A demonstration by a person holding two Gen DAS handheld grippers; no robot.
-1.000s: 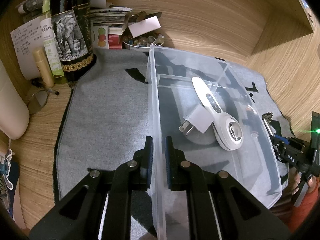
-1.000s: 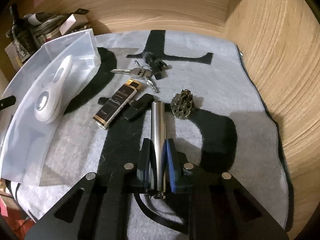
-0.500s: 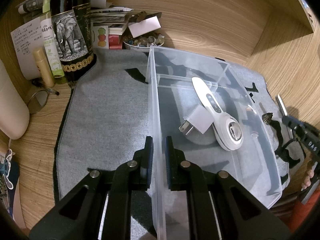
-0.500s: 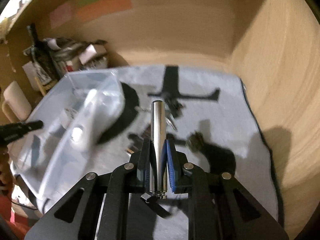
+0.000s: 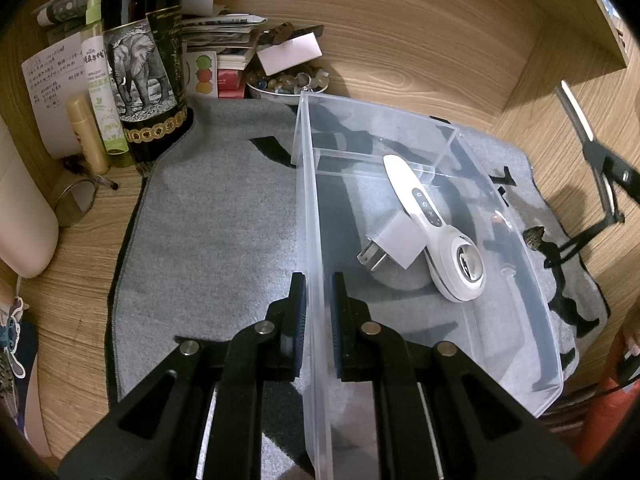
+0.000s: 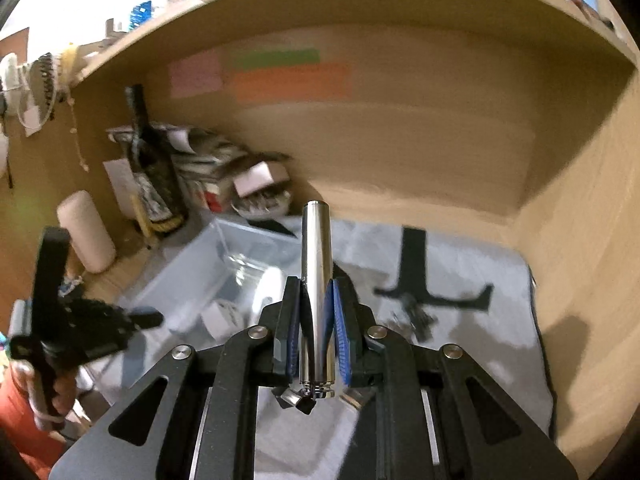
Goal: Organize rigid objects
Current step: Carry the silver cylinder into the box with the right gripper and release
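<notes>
My left gripper [image 5: 318, 292] is shut on the left wall of a clear plastic bin [image 5: 310, 216] that stands on a grey mat. Inside the bin lie a white handheld device [image 5: 434, 228] and a white plug adapter [image 5: 394, 242]. My right gripper [image 6: 316, 300] is shut on a silver metal cylinder [image 6: 316, 264] and holds it up in the air, above the mat and to the right of the bin [image 6: 200, 276]. In the left wrist view the right gripper [image 5: 600, 160] with the cylinder shows at the far right, raised. The right wrist view is blurred.
A dark bottle with an elephant label [image 5: 142, 60], tubes, papers and a bowl of stones [image 5: 286, 82] crowd the back left. Keys [image 6: 412, 316] lie on the mat [image 6: 460, 280]. A small metal ornament [image 5: 534, 236] sits right of the bin. Wooden walls close the back and right.
My right gripper has lifted the silver cylinder off the mat and raised it high, swinging toward the bin. The left gripper has stayed shut on the bin wall.
</notes>
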